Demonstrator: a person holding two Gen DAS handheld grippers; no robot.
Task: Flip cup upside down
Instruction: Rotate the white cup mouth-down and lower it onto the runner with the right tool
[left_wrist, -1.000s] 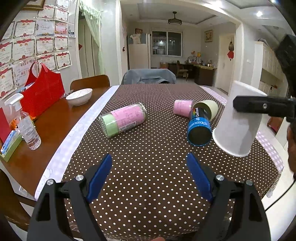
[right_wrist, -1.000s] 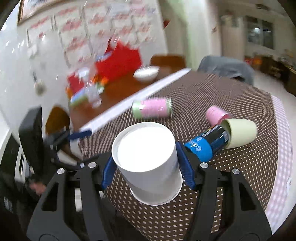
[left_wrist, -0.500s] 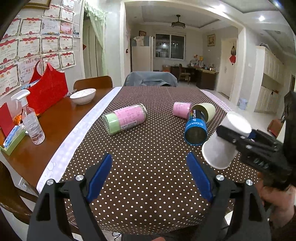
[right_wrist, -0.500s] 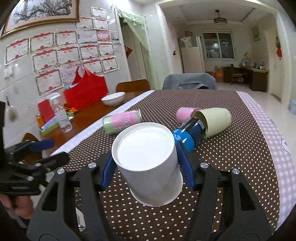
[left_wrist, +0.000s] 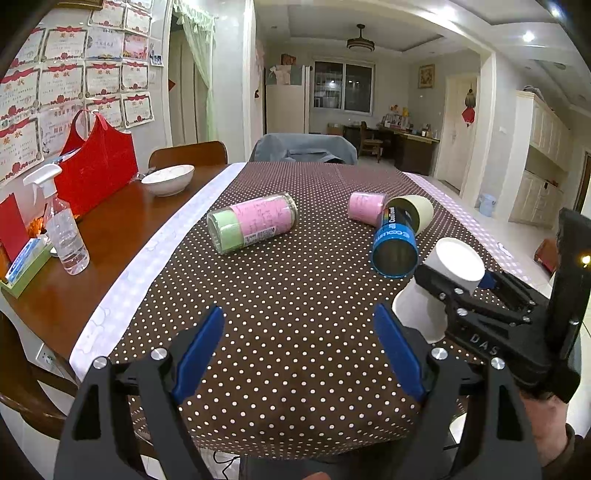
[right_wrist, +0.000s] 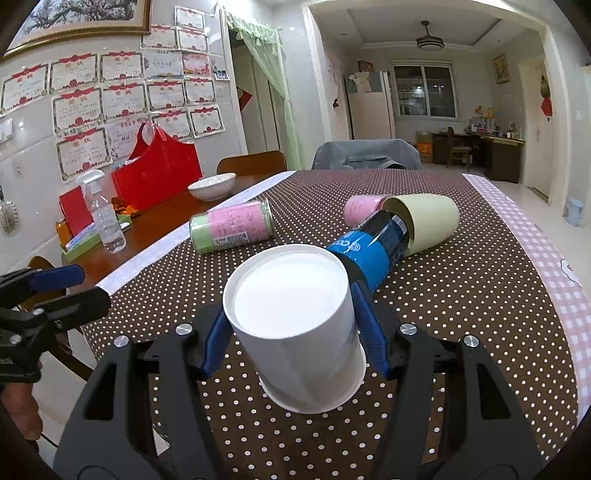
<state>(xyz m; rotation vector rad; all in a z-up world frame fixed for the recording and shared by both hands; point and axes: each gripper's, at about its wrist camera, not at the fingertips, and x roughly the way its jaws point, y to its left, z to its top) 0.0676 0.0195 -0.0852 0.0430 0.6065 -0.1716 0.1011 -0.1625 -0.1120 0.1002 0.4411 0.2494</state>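
Note:
A white paper cup (right_wrist: 295, 325) is held upside down, base up and rim down, between the blue pads of my right gripper (right_wrist: 291, 328). Its rim is at or just above the dotted tablecloth (right_wrist: 461, 314); I cannot tell if it touches. In the left wrist view the same cup (left_wrist: 448, 273) and right gripper (left_wrist: 465, 284) show at the right, near the table's front right corner. My left gripper (left_wrist: 299, 350) is open and empty above the front of the tablecloth (left_wrist: 288, 295).
A pink and green jar (left_wrist: 251, 223), a blue can (left_wrist: 395, 240) poking into a pale green cup (left_wrist: 413, 214), and a pink cup (left_wrist: 365, 206) lie on their sides. A bowl (left_wrist: 168, 179), spray bottle (left_wrist: 62, 229) and red bag (left_wrist: 96, 166) stand on the left.
My right gripper has turned the white cup from tilted to base up and lowered it toward the tablecloth near the front right corner. My left gripper has stayed open and nearly still.

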